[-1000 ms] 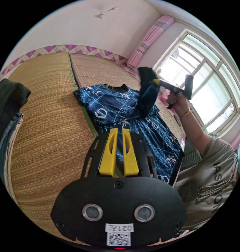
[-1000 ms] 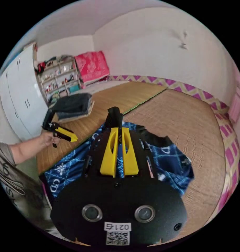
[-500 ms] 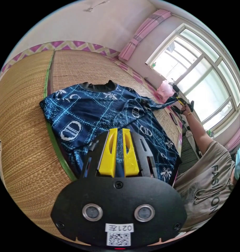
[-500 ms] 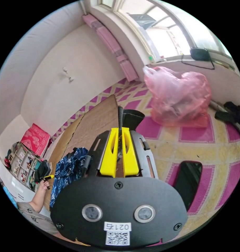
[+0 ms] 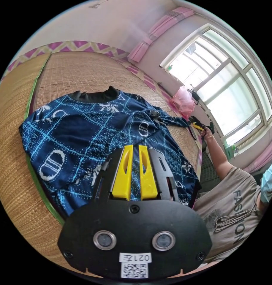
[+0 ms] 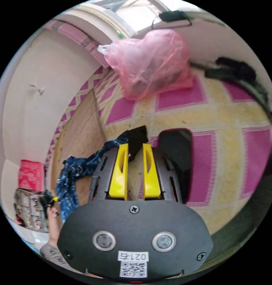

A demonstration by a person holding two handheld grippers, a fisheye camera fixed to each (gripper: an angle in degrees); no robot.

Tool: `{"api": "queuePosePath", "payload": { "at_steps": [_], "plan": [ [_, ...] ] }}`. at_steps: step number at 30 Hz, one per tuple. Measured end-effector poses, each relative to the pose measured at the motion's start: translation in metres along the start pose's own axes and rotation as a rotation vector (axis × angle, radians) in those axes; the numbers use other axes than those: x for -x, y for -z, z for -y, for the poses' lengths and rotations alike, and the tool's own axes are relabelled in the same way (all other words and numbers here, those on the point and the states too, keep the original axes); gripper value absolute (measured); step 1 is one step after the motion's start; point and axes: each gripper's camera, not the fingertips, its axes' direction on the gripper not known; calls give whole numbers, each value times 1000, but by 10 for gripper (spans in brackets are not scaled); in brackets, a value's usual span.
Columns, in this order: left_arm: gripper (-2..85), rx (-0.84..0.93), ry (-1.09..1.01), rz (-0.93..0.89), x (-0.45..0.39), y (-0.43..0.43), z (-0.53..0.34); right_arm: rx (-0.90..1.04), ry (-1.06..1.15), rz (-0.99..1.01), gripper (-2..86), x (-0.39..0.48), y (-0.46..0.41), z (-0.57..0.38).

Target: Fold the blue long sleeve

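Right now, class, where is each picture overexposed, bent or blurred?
Left gripper view: the window is blown out white, and the fisheye bows the straw mat. Right gripper view: the pink bag and the black cuff look slightly soft.

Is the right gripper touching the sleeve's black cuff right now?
Cannot tell. In the right gripper view the right gripper has its jaws parted, and the black cuff sits at their tips, overlapping the left jaw; contact isn't plain.
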Motion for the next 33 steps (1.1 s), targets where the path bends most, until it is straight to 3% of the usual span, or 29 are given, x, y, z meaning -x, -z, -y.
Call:
{"api": "queuePosePath", "payload": {
  "at_steps": [3,5,9,12,17,24,28,30,33],
  "plan": [
    [34,19,-40,3,-21,-12,11,-152,204,-197,77,70,26,-21],
    [34,29,-76,6,-41,-24,18,-163,394,-188,64,127,19,-33],
    [45,10,-210,89,-84,-49,29,-93,787,-223,2,268,-46,-79],
    [66,36,-393,230,-132,-82,42,71,896,-205,-6,339,-115,-106],
    [80,17,-566,278,-195,-125,65,296,973,-303,-6,393,-204,-132],
    [82,107,-707,374,-237,-179,70,172,977,-457,-6,427,-227,-167],
    [26,162,-643,410,-228,-193,69,147,960,-466,-6,434,-230,-175],
    [2,124,-584,416,-221,-182,69,141,943,-452,-6,436,-230,-176],
    [-7,-33,-429,284,-195,-129,64,140,920,-416,-6,435,-229,-175]
  ]
}}
